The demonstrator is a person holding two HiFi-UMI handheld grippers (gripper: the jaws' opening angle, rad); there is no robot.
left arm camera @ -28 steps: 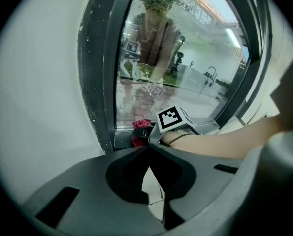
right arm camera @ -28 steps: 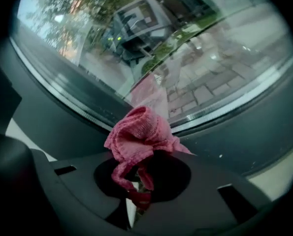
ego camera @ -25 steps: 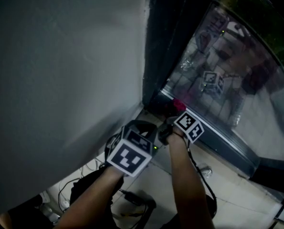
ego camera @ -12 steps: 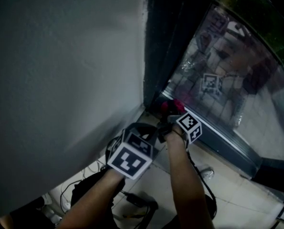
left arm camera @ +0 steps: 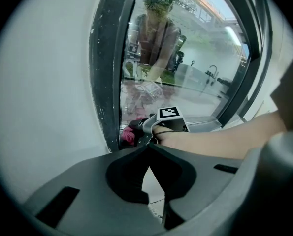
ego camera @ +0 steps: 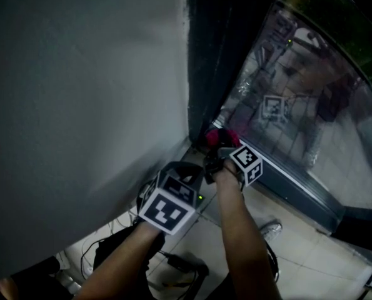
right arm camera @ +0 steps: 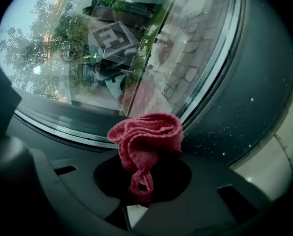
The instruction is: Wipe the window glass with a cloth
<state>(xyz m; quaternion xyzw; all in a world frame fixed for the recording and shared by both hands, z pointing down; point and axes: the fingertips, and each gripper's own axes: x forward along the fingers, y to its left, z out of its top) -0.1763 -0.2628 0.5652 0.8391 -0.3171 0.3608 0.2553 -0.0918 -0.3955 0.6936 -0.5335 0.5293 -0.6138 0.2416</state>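
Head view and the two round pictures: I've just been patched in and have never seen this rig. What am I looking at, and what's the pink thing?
There is no robot here: a person holds a pair of tongs in each hand. The head view comes from a camera on the person's head. It looks down at a grey wall, a dark window frame and the window glass. Each round picture comes from a camera riding on one pair of tongs. In the right gripper view, the right tongs are shut on a pink cloth, held near the bottom corner of the glass, by the frame. In the left gripper view, the left tongs are shut with nothing in them, held behind the right ones.
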